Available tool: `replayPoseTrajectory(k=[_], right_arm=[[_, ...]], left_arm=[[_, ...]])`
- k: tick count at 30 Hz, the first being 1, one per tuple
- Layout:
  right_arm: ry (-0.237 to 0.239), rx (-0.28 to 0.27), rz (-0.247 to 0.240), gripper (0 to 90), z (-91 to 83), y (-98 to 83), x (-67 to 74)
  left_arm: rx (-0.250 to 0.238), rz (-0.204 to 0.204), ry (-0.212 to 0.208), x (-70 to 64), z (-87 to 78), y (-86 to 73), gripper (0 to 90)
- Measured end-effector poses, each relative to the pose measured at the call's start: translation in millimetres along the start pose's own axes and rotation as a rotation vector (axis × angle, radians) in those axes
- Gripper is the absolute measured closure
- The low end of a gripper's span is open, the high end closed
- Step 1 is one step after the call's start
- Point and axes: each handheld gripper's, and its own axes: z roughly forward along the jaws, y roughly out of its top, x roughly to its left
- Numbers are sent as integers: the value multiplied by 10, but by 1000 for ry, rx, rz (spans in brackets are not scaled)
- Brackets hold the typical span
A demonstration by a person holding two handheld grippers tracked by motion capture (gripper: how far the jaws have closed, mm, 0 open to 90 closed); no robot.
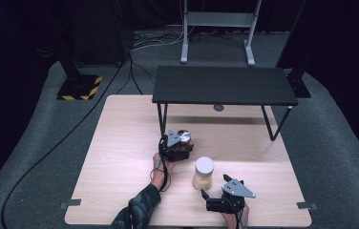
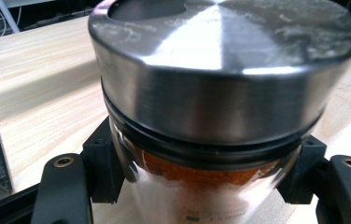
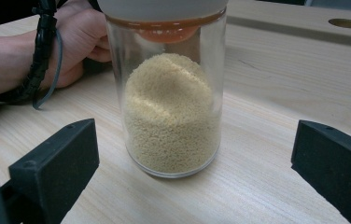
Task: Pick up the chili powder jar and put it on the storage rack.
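The right gripper (image 1: 205,194) is sitting at the near edge of the table (image 1: 120,143), its jaws standing wide apart with nothing between them. In the right gripper view the two black jaws are flanking open tabletop, and the grain jar (image 3: 171,107) is standing straight ahead of them, upright, its long axis vertical, near but apart from the pads on both sides. The jar is clear glass, filled to well over half with pale yellow grain, capped by a white lid with an orange seal beneath it. In the high view the same grain jar (image 1: 203,173) is resting just beyond and slightly left of the right gripper, so this gripper is judged the nearer of the two to it. A short level advance along the present heading would bring the jaws around the glass body; no turning of the wrist appears needed.

Farther off, the left gripper (image 1: 183,144) is clamped on the spice jar (image 2: 211,140), a glass jar with a brushed metal lid and reddish-orange contents. The pads are pressing on the glass below the lid from both sides. This jar is also upright, and looks to be on the table, just beyond and left of the grain jar.

Beyond both, a black shelf (image 1: 223,85) is standing across the far part of the table.
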Motion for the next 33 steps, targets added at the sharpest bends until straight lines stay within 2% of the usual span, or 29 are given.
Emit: replayPoseTrajectory(k=[18,33], right_arm=[[-3,1,1,0,1,2,5],[-3,0,2,0,-1,-1,4]], left_arm=[[-1,-13,21,80,-115,0,313],[-5,-10,17,142,-210,12,313]])
